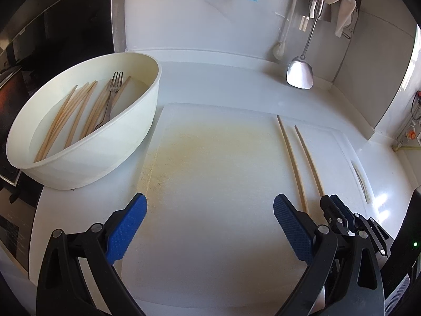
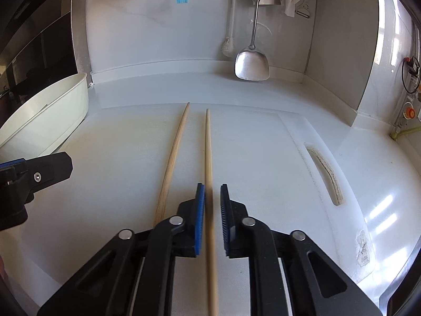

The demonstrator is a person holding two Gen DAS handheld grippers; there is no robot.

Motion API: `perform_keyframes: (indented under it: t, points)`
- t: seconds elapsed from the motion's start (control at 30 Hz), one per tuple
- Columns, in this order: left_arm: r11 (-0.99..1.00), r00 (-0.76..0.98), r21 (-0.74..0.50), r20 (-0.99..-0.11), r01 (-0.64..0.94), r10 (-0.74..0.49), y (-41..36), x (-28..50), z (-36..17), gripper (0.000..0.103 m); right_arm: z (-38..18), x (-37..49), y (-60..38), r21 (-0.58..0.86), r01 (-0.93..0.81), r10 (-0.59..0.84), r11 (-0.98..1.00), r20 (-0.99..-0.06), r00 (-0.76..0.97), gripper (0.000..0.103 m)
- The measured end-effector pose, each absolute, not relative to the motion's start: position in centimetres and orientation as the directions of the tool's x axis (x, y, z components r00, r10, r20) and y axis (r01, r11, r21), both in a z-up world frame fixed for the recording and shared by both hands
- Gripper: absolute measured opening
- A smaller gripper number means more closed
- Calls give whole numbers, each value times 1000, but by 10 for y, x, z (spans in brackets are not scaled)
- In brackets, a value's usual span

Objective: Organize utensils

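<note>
Left gripper [image 1: 209,226]: black plastic linkage arms with triangular cut-outs; round silver pivot pins on each arm; blue pads [image 1: 129,226] with fine dotted texture on inner faces; one finger [image 2: 36,176] carries cross-head screw at its 9 o'clock edge. Right gripper [image 2: 210,218]: same black frame; four silver pins across; blue-backed pads [image 2: 200,218] seen edge-on, ridged black facing; small green light [image 1: 415,244] on body at 3 o'clock.
</note>
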State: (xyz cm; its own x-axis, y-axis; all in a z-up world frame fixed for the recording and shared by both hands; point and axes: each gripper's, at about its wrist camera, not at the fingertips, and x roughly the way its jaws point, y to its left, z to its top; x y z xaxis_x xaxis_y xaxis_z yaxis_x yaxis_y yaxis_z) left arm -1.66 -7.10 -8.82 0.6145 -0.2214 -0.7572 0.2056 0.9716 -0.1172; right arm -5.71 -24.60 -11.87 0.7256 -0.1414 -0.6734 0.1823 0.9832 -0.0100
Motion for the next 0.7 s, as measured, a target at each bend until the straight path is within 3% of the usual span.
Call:
perform_keyframes:
  t: [0.7]
  points:
    - [956,565,-102,-788,274,-245,-135,-2,-112,95,-121,-64,-305,36,198,-121,980,-680,723,7]
